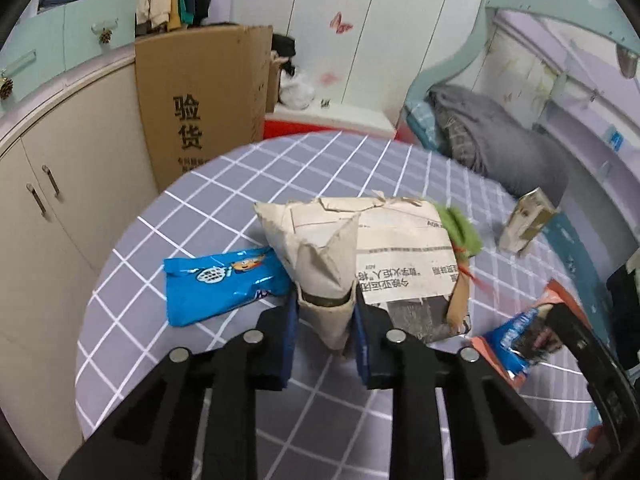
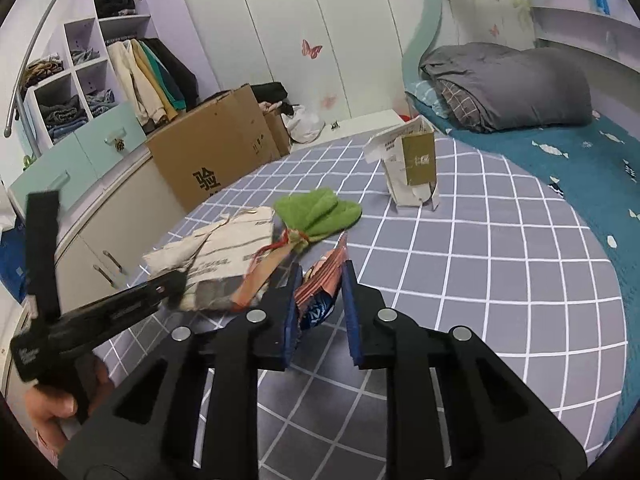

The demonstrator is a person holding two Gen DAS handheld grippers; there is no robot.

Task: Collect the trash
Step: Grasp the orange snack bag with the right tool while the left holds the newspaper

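My left claw (image 1: 326,304) pinches a torn flap of the paper package (image 1: 384,248) on the desk (image 1: 224,184); my right claw (image 2: 320,300) pinches the orange wrapper (image 2: 320,288) beside it. I worry the flap tears, or the slick wrapper slips.

Grey checked bedspread (image 2: 500,280) across the middle, white grid lines. Tall brown cardboard box (image 1: 200,100) with dark printed characters at 10 o'clock in the left wrist view, against beige cabinet doors (image 1: 52,216). Hanging clothes (image 2: 148,76) at 10 o'clock in the right wrist view, beside white cubby shelves (image 2: 76,80) of folded garments. Rolled grey quilt (image 2: 512,88) at 2 o'clock on a teal sheet (image 2: 568,168). Pink butterfly stickers (image 2: 311,49) on white wardrobe doors (image 2: 280,20) at 12.
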